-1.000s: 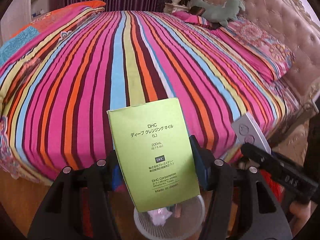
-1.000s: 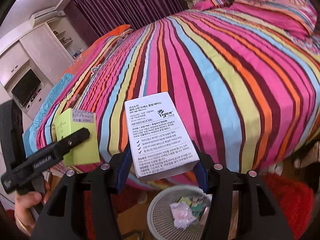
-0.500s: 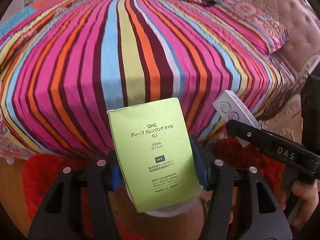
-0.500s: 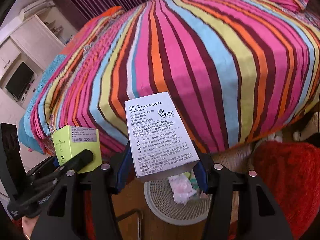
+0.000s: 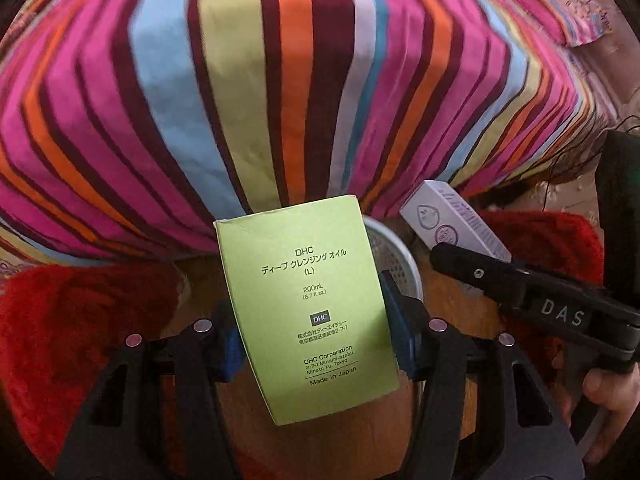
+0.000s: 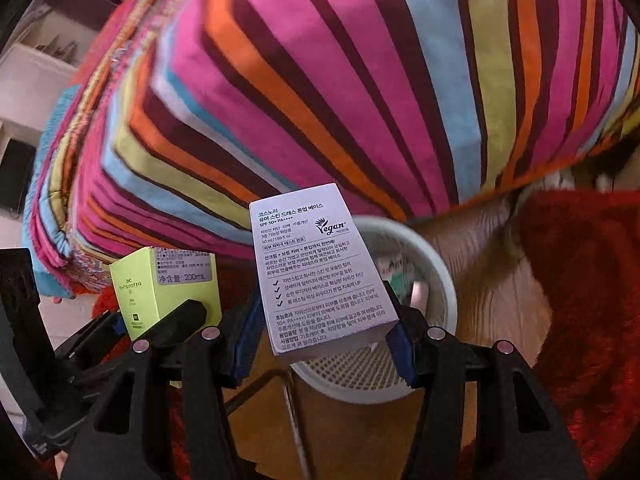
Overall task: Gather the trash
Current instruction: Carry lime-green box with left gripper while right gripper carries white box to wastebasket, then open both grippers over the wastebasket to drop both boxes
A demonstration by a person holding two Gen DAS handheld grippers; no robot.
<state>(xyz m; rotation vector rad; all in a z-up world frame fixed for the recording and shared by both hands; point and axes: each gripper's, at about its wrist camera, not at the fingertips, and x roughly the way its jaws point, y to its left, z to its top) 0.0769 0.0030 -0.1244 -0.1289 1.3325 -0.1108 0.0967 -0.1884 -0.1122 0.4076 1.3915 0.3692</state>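
My left gripper (image 5: 316, 344) is shut on a green DHC carton (image 5: 308, 304), held upright above a white mesh waste basket (image 5: 394, 256) that it mostly hides. My right gripper (image 6: 320, 340) is shut on a white carton with Korean print (image 6: 316, 272), held over the same basket (image 6: 436, 280), which has bits of trash inside. The white carton also shows in the left wrist view (image 5: 452, 220), and the green carton in the right wrist view (image 6: 164, 292).
A bed with a striped cover (image 5: 280, 80) fills the space just beyond the basket. Red shaggy rugs (image 5: 72, 320) (image 6: 580, 300) lie on the wooden floor (image 6: 492, 264) on both sides of the basket.
Both grippers have tilted down and moved lower toward the basket, each still holding its carton. The bed top has slid out of view and the floor and rugs now show.
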